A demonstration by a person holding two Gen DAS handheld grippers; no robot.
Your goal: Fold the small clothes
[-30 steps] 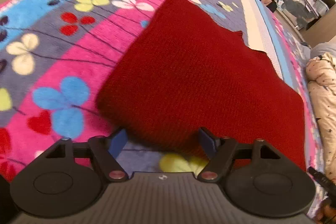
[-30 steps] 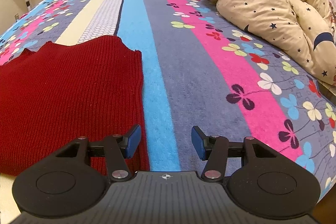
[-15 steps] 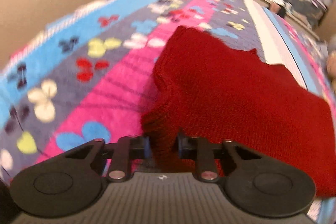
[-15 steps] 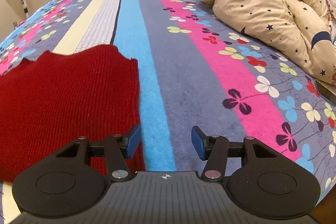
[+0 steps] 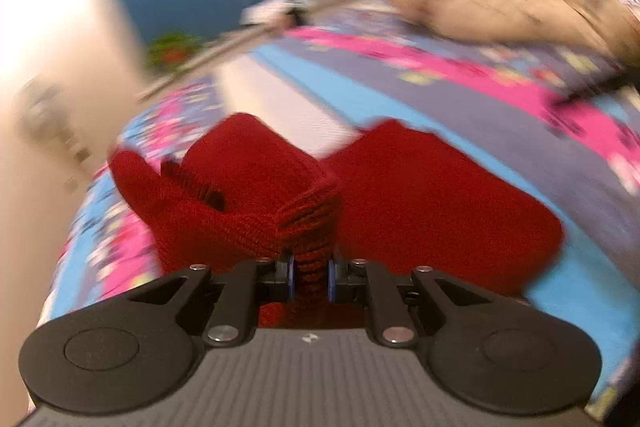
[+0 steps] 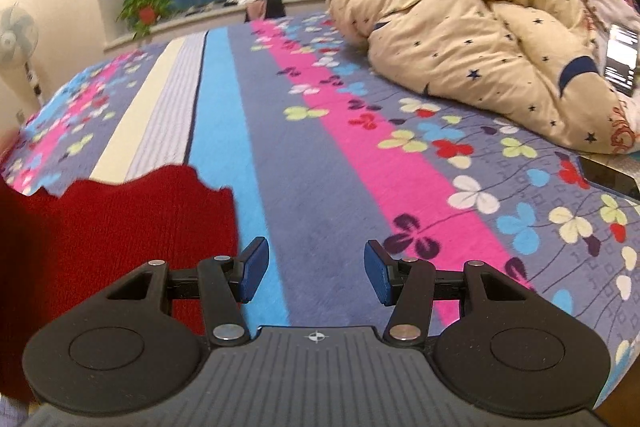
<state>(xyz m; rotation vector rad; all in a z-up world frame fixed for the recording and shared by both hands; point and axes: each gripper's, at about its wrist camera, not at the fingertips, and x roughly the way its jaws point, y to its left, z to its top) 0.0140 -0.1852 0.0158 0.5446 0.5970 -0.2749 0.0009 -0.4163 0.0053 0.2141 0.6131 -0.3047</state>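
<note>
red knit [image 5: 432, 195] pinched, left hand-held gripper [image 5: 310, 273]

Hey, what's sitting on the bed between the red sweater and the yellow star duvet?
Nothing: in the right wrist view, only bare striped bedspread lies between the red sweater and the duvet.

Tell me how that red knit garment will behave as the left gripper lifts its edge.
The red knit garment is probably floppy: it bunches and drapes from the left gripper. Its ribbed knit likely grips rather than slips. The rest probably drags along the bedspread.
</note>
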